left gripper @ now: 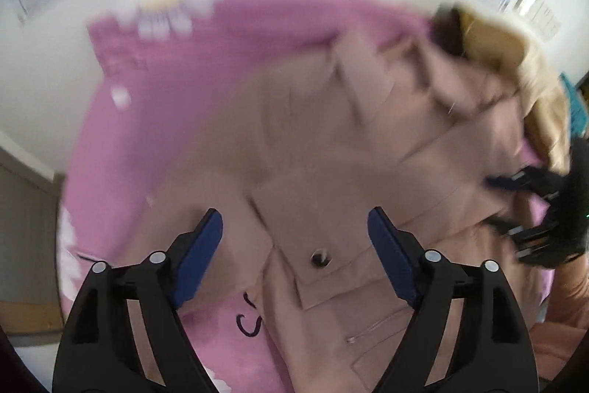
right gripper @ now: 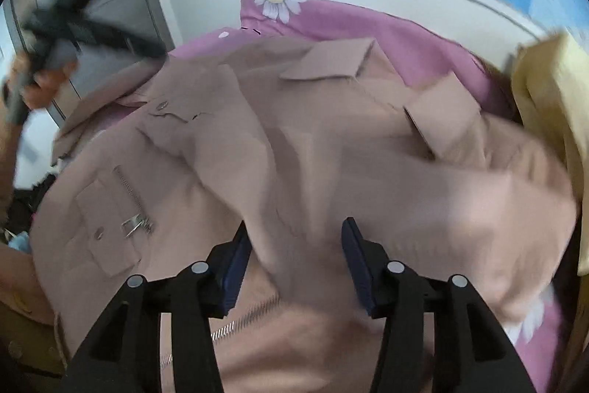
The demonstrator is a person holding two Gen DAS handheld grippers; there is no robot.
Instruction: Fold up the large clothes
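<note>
The beige jacket (right gripper: 294,150) lies on the bed (right gripper: 368,21), directly beneath both wide, empty claws: left claw (left gripper: 294,245) over its pocket, right claw (right gripper: 294,260) nearer the zipper.

The left gripper (left gripper: 295,227) is matte black plastic, with angular forked arms, round silver screw heads on the joints and dark blue pads (left gripper: 200,256) lining its fingers. The right gripper (right gripper: 294,245) is built the same. At the right-wrist frame's left edge, a bare-skinned hand (right gripper: 38,85) shows, blurred.
</note>
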